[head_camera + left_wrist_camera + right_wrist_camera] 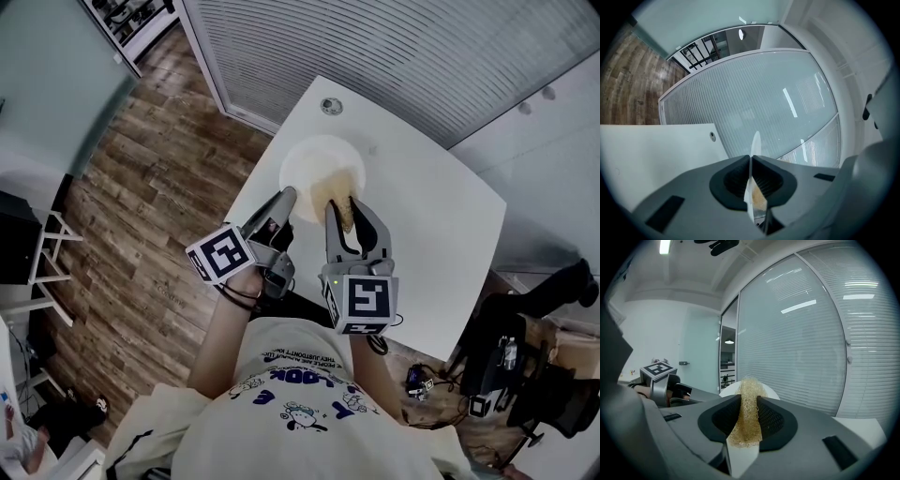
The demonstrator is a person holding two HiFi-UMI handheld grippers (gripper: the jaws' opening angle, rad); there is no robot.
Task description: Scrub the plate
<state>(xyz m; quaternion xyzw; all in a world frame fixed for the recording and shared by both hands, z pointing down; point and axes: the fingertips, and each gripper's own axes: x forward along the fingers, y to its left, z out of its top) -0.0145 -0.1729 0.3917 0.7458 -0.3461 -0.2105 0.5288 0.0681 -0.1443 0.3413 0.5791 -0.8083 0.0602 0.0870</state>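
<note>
My left gripper pinches the plate by its rim near the table's far corner; my right gripper pinches the scrubber. If I scrub hard, the rim could slip free.

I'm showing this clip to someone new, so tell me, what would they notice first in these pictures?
First, the white plate, pinched by its rim in the left gripper and held over the white table. Next, the yellowish mesh scrubber clamped in the right gripper, right at the plate's near edge where a brownish patch shows.
</note>
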